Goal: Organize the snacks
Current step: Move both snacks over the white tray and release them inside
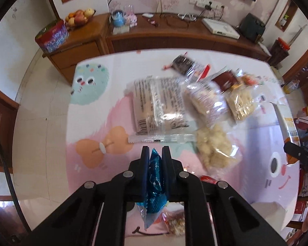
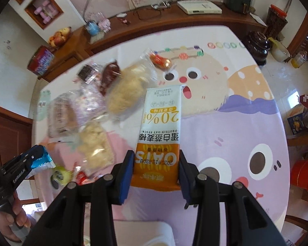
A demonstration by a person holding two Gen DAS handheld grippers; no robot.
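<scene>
My left gripper (image 1: pixel 155 150) is shut on a blue foil snack packet (image 1: pixel 155 181) and holds it above the table's near edge; the packet also shows at the lower left of the right wrist view (image 2: pixel 41 160). My right gripper (image 2: pixel 156 155) is shut on an orange and white oat stick box (image 2: pixel 161 127), held above the table. A pile of clear-wrapped snacks lies on the table: a large printed packet (image 1: pixel 160 106), puffed rice cakes (image 1: pixel 213 145) and dark chocolate-coloured packets (image 1: pixel 183 63). In the right wrist view the pile (image 2: pixel 92 110) lies left of the box.
The table wears a pastel cartoon cloth (image 2: pixel 236 123). A small orange-red sweet (image 2: pixel 160 60) lies far on it. Small wrapped sweets (image 1: pixel 174 223) lie under my left gripper. A wooden sideboard (image 1: pixel 174 34) with a fruit bowl (image 1: pixel 80 17) and red tin (image 1: pixel 52 35) stands behind.
</scene>
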